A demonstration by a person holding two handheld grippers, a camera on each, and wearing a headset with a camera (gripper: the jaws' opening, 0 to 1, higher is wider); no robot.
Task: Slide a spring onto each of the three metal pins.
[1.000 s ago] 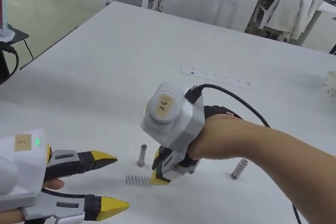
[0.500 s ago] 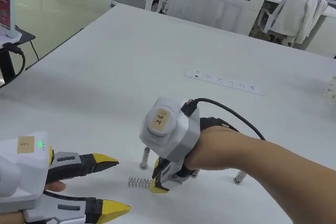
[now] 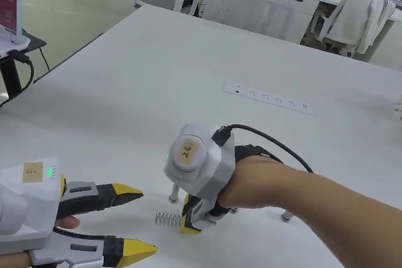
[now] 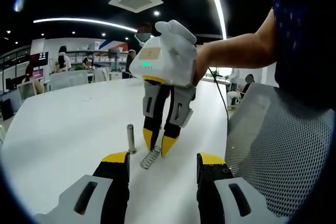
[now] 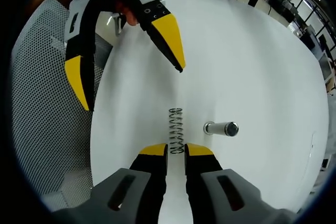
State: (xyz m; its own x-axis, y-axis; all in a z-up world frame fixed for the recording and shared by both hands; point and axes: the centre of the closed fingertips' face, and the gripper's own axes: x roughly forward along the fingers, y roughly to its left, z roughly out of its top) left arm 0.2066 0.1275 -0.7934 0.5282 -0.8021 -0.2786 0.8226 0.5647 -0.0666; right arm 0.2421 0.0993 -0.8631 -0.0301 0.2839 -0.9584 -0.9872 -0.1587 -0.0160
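A bare spring (image 3: 167, 219) lies flat on the white table (image 3: 125, 92). My right gripper (image 3: 189, 225) points down at it from above, and its jaws pinch the spring's (image 5: 176, 124) near end, right gripper (image 5: 176, 150) shut on it. A bare metal pin (image 3: 174, 194) stands upright just behind; the pin (image 5: 221, 128) is right of the spring. Another pin wearing a spring (image 3: 287, 216) peeks out behind my forearm. My left gripper (image 3: 135, 221) hovers open at the lower left, apart from the spring (image 4: 150, 157), facing the right gripper (image 4: 157, 149).
A white power strip (image 3: 267, 97) lies farther back on the table. Chairs and desks stand beyond the far edge. A grey mesh chair (image 4: 278, 145) is close on the right of the left gripper view. The right gripper's black cable (image 3: 270, 141) trails over the arm.
The right gripper has tipped more upright over the spring's end, its tips staying at the spring. The left gripper has hardly moved. The head camera has shifted slightly.
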